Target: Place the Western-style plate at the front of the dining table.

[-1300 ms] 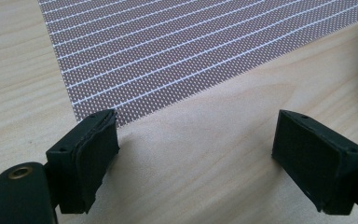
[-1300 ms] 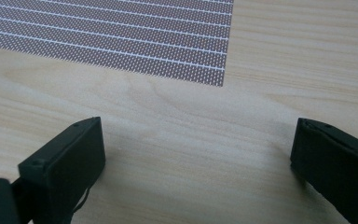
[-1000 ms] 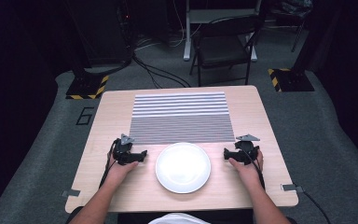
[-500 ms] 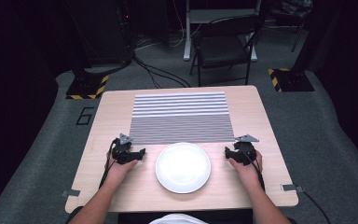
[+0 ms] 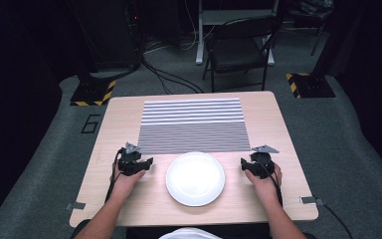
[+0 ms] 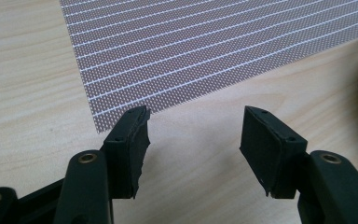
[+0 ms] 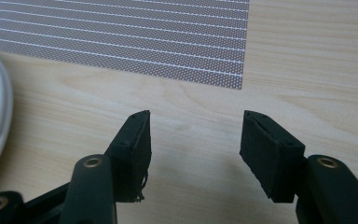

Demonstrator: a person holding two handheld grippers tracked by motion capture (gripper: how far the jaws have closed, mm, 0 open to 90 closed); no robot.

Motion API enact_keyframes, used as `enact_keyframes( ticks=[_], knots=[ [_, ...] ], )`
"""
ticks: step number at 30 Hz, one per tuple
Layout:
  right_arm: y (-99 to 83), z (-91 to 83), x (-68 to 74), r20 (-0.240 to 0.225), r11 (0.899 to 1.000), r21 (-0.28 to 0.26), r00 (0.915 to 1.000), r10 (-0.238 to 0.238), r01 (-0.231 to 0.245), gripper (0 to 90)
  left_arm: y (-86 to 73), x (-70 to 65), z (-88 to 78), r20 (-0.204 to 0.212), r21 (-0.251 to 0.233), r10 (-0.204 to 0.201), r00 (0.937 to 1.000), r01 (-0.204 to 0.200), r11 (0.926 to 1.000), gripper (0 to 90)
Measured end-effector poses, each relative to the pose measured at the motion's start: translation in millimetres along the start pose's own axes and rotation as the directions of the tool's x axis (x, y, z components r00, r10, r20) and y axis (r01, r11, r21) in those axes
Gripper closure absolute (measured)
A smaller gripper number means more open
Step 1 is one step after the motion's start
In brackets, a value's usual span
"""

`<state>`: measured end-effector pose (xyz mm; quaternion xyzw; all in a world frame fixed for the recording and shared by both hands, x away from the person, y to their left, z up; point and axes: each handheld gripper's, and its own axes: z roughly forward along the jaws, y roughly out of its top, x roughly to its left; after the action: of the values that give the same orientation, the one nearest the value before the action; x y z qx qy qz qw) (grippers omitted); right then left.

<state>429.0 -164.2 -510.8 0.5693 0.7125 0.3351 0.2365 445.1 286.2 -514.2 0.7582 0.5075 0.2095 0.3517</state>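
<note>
the white plate (image 5: pixel 195 178) sat at the near middle of the table (image 5: pixel 278 114), just short of the striped mat (image 5: pixel 193 125), and we held a gripper on either side of it. our left gripper (image 5: pixel 147 164) and right gripper (image 5: pixel 243 165) both had jaws spread wide on nothing, about equally near, so the plate lay inward from each, between them

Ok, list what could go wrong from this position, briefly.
1. The white plate sits close between the left gripper and right gripper; either swinging inward could knock it.
2. The striped mat lies flat; open jaws may struggle to pinch its corner and just push it.
3. Lifting the mat might nudge the plate beside its near edge.
</note>
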Motion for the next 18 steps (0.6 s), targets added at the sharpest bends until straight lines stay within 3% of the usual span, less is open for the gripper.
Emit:
enact_keyframes(
  ticks=[5, 11, 18],
  knots=[
    [4.2, -15.6, 11.0, -0.018, 0.999, -0.006, 0.999, -0.042, 0.042, 46.0, 3.4, -2.5, -9.4, 0.023, -0.009, -0.027, 0.9994, 0.028, 0.9996, 41.7],
    [9.2, -30.6, 21.3, -0.021, 0.997, -0.022, 0.9969, -0.076, 0.075, 48.1, 13.4, -6.6, -21.3, 0.02, -0.03, -0.036, 0.9991, 0.036, 0.9989, 42.9],
    [12.8, -39.6, 26.3, -0.056, 0.998, -0.037, 0.9966, -0.06, 0.058, 48.0, 17.0, -11.3, -31.1, 0.034, -0.047, -0.059, 0.9977, 0.06, 0.9971, 42.7]
  ],
)
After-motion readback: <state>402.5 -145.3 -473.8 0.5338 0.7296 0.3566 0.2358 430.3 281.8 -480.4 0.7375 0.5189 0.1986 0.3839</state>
